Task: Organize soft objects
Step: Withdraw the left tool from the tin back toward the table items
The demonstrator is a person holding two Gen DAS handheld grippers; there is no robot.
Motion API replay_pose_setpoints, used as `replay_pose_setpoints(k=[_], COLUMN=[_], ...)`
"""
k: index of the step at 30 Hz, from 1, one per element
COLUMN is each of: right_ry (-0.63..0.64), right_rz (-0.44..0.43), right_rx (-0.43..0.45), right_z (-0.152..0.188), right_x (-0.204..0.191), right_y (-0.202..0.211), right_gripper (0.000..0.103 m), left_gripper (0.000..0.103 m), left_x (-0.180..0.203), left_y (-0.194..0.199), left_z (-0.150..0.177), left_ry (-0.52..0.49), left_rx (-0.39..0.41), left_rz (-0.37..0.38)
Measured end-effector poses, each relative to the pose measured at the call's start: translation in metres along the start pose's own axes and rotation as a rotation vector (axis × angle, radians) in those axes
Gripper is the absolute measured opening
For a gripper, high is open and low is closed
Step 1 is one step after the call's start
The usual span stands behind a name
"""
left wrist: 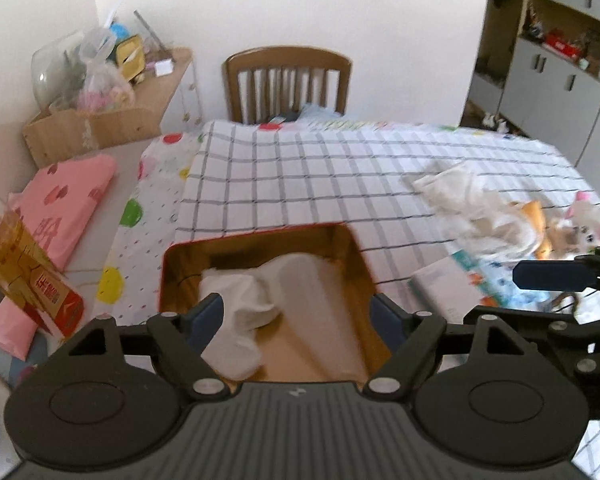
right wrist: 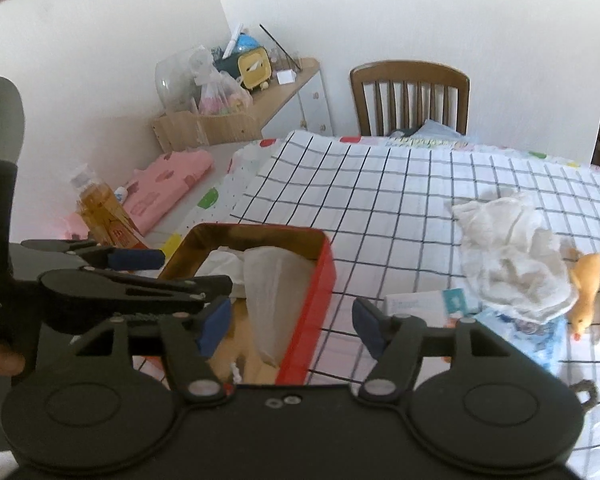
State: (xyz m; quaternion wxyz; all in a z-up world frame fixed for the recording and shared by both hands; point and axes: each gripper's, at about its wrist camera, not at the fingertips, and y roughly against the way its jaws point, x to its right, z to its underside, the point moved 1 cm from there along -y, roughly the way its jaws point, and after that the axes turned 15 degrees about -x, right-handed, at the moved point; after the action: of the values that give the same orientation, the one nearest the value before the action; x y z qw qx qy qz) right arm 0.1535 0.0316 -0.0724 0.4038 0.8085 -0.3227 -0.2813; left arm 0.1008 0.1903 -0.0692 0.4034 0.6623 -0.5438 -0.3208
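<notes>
With both of your grippers standing wide and empty above the red tin (right wrist: 312,300), where white cloths (left wrist: 256,300) already lie, the crumpled white cloth (right wrist: 512,264) remaining on the checked tablecloth (right wrist: 380,200) sits rightward, nearer your right gripper (right wrist: 290,328) than your left gripper (left wrist: 298,316).

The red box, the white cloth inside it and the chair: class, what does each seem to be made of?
Red box: probably metal tin; thin walls, glossy red outside, shiny gold inside.
White cloth: soft woven fabric, matte; it crumples and folds limply.
Chair: wood, brown with a slight sheen; slatted back.
</notes>
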Motion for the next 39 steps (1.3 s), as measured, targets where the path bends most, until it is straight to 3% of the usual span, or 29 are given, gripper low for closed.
replay_pose_setpoints(k=[25, 27, 29, 39], right_ry=[0.032, 0.029, 0.028, -0.005], right_rz=[0.019, 0.018, 0.023, 0.051], right_rx=[0.099, 0.105, 0.108, 0.103], right_z=[0.049, 0.054, 0.059, 0.084], right_x=[0.104, 0.114, 0.123, 0.178], right_y=[0.093, 0.098, 0.102, 0.114], right_gripper=[0.083, 0.084, 0.086, 0.087], left_gripper=[0.086, 0.089, 0.103, 0.103], left_x=[0.134, 0.144, 0.155, 0.197], left_y=[0.051, 0.052, 0.052, 0.039], left_z=[-0.003, -0.003, -0.002, 0.001], left_ry=[-0.002, -0.006, -0.005, 0.002], left_rx=[0.128, 0.132, 0.138, 0.144], left_rz=[0.108, 0.106, 0.111, 0.159])
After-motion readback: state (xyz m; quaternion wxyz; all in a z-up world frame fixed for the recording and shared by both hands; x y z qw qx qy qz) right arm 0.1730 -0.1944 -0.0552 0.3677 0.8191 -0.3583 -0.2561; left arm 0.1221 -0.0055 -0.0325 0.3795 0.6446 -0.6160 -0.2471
